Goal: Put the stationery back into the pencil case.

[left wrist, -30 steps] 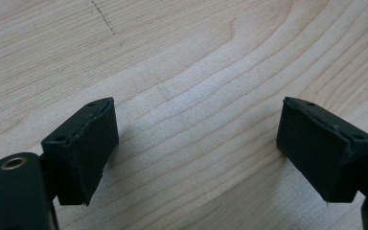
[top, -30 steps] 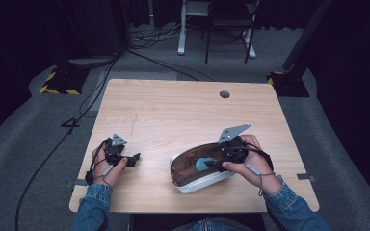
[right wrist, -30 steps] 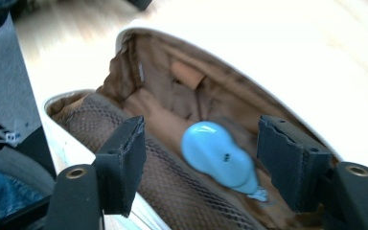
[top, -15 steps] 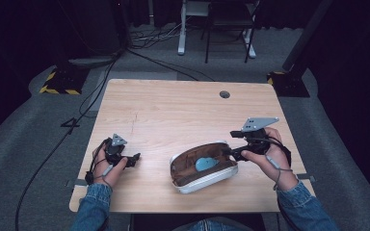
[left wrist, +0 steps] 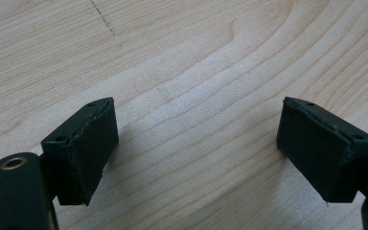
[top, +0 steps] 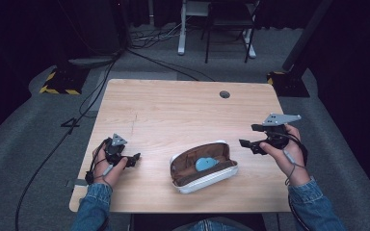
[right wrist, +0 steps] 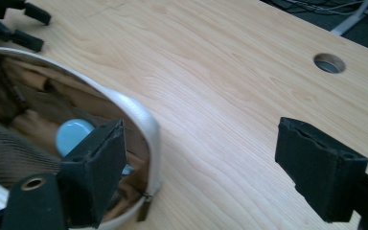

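Observation:
An open white case [top: 192, 185] with brown lining lies near the table's front edge, and a pale blue object [top: 205, 163] rests inside it. My right gripper [top: 248, 144] hovers to the right of the case, apart from it. Its jaws have just been opening and stand open with nothing between them. In the right gripper view, my right gripper [right wrist: 201, 163] looks over bare wood, with the case rim [right wrist: 141, 120] and the blue object [right wrist: 74, 134] beside its left jaw. My left gripper [top: 134, 159] rests left of the case. In the left gripper view, my left gripper [left wrist: 196, 148] is open over bare wood.
The wooden table [top: 173, 106] has a round cable hole [top: 224, 94] at the back right, and that hole [right wrist: 329, 63] also shows in the right gripper view. Cables, a stand base and chair legs stand on the dark floor beyond.
My right gripper let go of the case's right end, opened, and moved right, away from it. The left hand kept still.

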The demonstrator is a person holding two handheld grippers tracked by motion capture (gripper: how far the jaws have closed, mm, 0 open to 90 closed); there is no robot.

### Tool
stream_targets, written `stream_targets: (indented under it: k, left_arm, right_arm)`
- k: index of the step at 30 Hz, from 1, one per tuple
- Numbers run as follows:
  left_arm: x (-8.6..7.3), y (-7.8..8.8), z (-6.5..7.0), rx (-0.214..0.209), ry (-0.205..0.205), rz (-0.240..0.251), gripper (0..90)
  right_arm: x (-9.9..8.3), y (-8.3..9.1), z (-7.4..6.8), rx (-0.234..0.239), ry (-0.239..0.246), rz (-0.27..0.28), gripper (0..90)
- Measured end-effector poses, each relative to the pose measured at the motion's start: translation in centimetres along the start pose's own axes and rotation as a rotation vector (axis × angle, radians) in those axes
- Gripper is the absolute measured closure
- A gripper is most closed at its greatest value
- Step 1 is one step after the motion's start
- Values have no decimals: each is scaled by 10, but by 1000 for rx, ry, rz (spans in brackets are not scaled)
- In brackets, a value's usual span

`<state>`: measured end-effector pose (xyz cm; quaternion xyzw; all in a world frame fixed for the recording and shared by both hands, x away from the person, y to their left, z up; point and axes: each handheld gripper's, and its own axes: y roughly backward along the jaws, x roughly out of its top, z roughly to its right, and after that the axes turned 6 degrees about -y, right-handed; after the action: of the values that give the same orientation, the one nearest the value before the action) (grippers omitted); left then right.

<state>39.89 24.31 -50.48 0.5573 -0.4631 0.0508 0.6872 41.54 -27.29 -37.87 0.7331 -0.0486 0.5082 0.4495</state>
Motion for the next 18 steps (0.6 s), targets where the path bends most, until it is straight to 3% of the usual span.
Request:
stream_targets:
  k: [11, 18]
  left_arm:
    - [0, 0, 0, -1, 4, -1, 145]
    - [0, 0, 0, 0, 3, 2, 145]
  right_arm:
    - [-29, -11, 57, -75, -47, -3, 194]
    - [-50, -19, 80, -118, -83, -23, 196]
